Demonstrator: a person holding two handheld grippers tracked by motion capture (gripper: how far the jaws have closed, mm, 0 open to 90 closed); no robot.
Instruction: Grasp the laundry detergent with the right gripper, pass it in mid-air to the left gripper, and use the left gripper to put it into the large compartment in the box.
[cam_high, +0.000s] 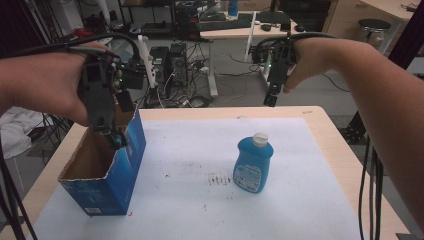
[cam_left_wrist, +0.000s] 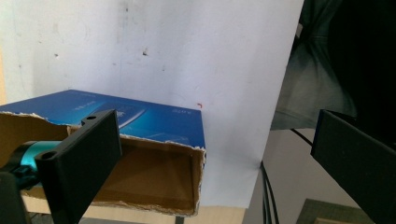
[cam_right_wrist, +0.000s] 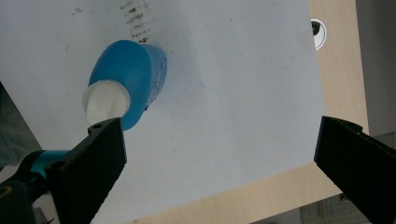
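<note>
On the light wooden worktop (cam_high: 345, 165), covered across most of its top by a white paper sheet (cam_high: 200, 200), stand two things well apart. Toward the left edge sits an open blue cardboard box with a torn brown rim (cam_high: 107, 172); its top is open and its plain brown inside shows. Right of the middle stands an upright blue plastic bottle with a white cap (cam_high: 253, 165), a printed label on its front. A patch of small dark marks (cam_high: 217, 179) stains the sheet just left of the bottle's base.

The left tongs (cam_high: 116, 139) hang at the box's far right corner, with the tips at or just inside the torn rim; whether they touch the cardboard cannot be told. In the left gripper view the two black jaws stand wide apart and hold nothing, and the box (cam_left_wrist: 140, 154) lies below and between them, with its open mouth turned toward the camera.

The right tongs (cam_high: 270, 99) hover in the air above the far edge of the worktop, behind the bottle and well clear of it. In the right gripper view their jaws are also spread wide and empty; the bottle (cam_right_wrist: 128, 81) shows from above, with its white cap just beyond the left jaw and the bare sheet between the jaws.
</note>
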